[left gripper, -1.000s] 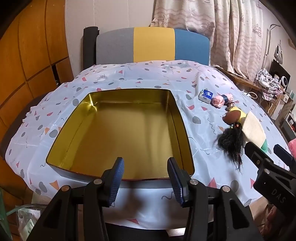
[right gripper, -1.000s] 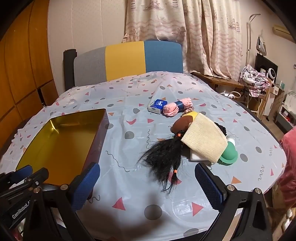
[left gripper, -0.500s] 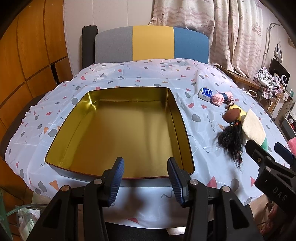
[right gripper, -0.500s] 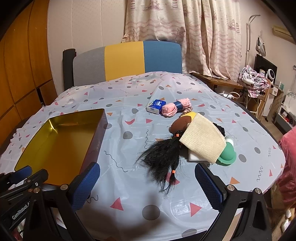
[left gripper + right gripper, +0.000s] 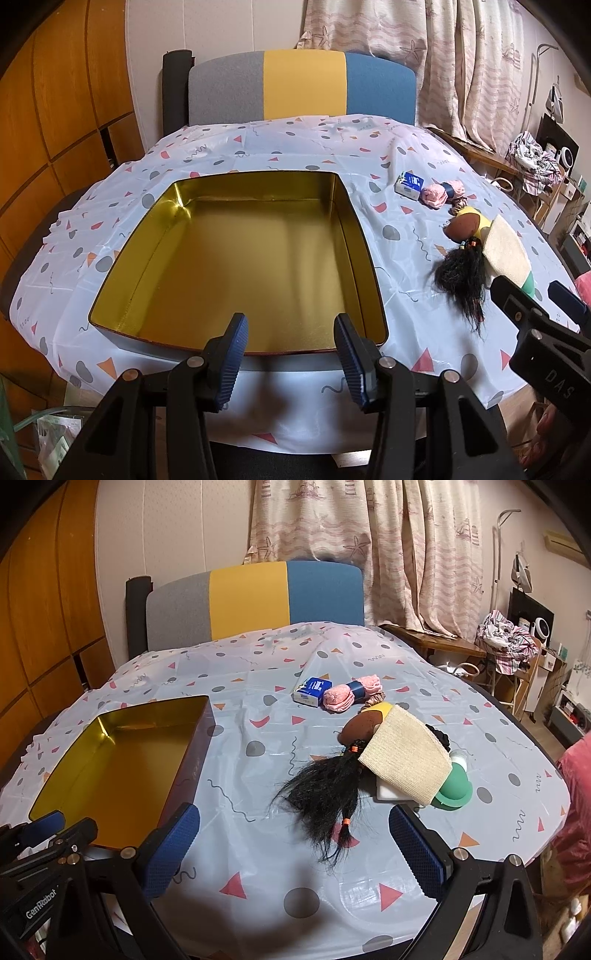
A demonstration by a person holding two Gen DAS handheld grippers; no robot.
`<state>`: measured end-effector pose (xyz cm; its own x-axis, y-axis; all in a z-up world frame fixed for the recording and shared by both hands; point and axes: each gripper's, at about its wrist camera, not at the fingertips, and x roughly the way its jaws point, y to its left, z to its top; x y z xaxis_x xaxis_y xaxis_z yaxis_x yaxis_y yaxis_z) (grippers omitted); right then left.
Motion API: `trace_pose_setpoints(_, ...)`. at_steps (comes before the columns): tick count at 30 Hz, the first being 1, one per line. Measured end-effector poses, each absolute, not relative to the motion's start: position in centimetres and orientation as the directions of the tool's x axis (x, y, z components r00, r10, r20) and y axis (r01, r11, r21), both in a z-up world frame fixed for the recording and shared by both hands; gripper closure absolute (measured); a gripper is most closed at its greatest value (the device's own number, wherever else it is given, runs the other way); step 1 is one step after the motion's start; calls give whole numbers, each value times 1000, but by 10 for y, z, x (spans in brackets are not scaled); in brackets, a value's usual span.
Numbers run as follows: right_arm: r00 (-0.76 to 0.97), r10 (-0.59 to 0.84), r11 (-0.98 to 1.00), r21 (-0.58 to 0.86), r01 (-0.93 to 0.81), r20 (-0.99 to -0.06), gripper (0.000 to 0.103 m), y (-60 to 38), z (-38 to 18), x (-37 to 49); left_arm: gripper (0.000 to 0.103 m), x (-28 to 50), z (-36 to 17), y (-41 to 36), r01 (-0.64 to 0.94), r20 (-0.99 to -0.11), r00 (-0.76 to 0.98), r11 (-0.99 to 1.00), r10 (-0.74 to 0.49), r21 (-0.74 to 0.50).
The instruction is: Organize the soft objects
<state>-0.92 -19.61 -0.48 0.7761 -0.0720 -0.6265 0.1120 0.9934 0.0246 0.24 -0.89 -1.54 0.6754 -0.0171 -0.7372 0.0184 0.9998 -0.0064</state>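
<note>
An open tin box (image 5: 240,258) with a gold lining and nothing in it lies on the patterned tablecloth (image 5: 258,849). My left gripper (image 5: 288,343) hangs open at its near rim with nothing between the fingers. To the right lies a doll with long black hair (image 5: 325,794) and a brown head (image 5: 360,727), partly under a beige woven cloth (image 5: 406,760). Behind them are rolled pink socks (image 5: 340,696) and a blue tissue pack (image 5: 312,690). My right gripper (image 5: 291,834) stands wide open just short of the doll's hair, touching nothing.
A green cap-shaped thing (image 5: 452,794) and a white block (image 5: 388,792) peek from under the cloth. A grey, yellow and blue chair back (image 5: 303,88) stands at the table's far side. Wooden cabinets are on the left, a cluttered side table (image 5: 509,642) on the right.
</note>
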Motion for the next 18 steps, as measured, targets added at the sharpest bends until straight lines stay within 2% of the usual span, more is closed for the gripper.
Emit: trace_pose_setpoints(18,776,-74,994,17,109,-626,0,-196,-4,-9,54,3,-16,-11,22,-743,669,1000,-13,3)
